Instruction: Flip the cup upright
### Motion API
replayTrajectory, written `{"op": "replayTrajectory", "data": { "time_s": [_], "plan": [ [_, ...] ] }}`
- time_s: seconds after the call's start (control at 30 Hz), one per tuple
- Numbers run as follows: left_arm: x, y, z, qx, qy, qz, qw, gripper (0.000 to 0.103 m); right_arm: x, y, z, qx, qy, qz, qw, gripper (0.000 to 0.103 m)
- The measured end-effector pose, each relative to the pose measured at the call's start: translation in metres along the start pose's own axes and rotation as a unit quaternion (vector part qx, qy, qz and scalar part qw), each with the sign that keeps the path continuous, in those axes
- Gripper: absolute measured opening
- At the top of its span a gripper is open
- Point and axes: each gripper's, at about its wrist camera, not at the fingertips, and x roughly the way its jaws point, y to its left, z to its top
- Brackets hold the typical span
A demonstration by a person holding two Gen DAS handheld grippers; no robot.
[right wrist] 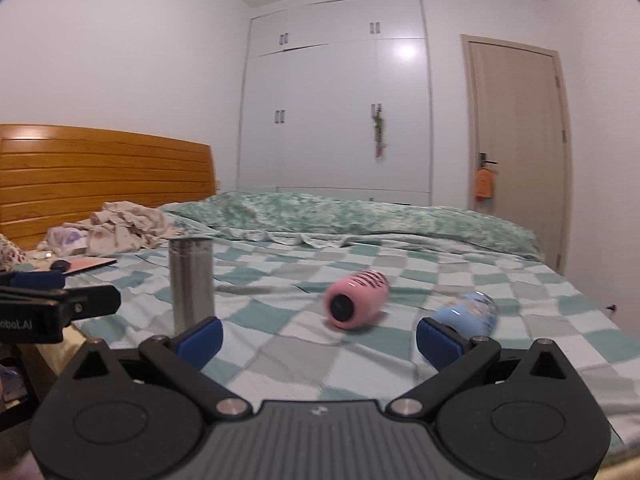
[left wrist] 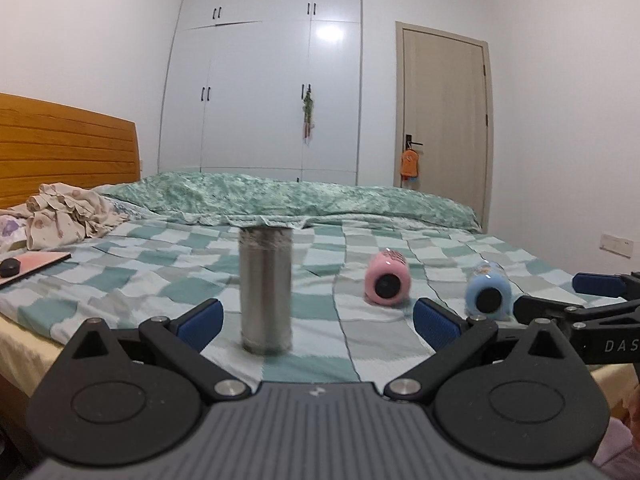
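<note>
A steel cup (left wrist: pixel 265 290) stands upright on the checkered bedspread (left wrist: pixel 168 292), just beyond my open, empty left gripper (left wrist: pixel 318 320). A pink cup (left wrist: pixel 387 283) and a blue cup (left wrist: pixel 489 295) lie on their sides to its right, bases toward me. In the right wrist view the steel cup (right wrist: pixel 191 289) stands at the left, the pink cup (right wrist: pixel 357 300) lies in the middle and the blue cup (right wrist: pixel 466 314) lies behind the right fingertip (right wrist: pixel 438 343). My right gripper (right wrist: pixel 319 342) is open and empty, also seen at the right edge of the left wrist view (left wrist: pixel 560 300).
Crumpled clothes (left wrist: pixel 68 214) and a pink book with a small black object (left wrist: pixel 32 264) lie at the left by the wooden headboard (left wrist: pixel 64 144). A green quilt (left wrist: pixel 312 200) is bunched along the far side. A white wardrobe (left wrist: pixel 264 96) and a door (left wrist: pixel 444 112) stand behind.
</note>
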Motion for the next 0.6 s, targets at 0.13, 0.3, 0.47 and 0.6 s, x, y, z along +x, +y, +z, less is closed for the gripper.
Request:
{"op": "replayTrajectory", "data": {
  "time_s": [0.13,0.3,0.47,0.6],
  "plan": [
    [-0.003,-0.005,-0.007,0.009,-0.001,-0.002,1.0000,0.103,-0.019,-0.010,-0.016,0.009,-0.001,-0.024,1.000,0.103],
    [-0.002,-0.010,-0.013,0.013,-0.003,0.000,0.9999,0.103,-0.028,-0.019,-0.027,0.017,-0.013,-0.049,0.999,0.103],
    [-0.002,-0.016,-0.015,0.016,-0.004,-0.005,0.9998,0.103,-0.028,-0.024,-0.030,0.024,-0.013,-0.058,0.998,0.103],
    [-0.001,-0.019,-0.017,0.020,-0.002,-0.007,0.9998,0.103,-0.029,-0.026,-0.034,0.028,-0.012,-0.061,0.998,0.103]
  ]
}}
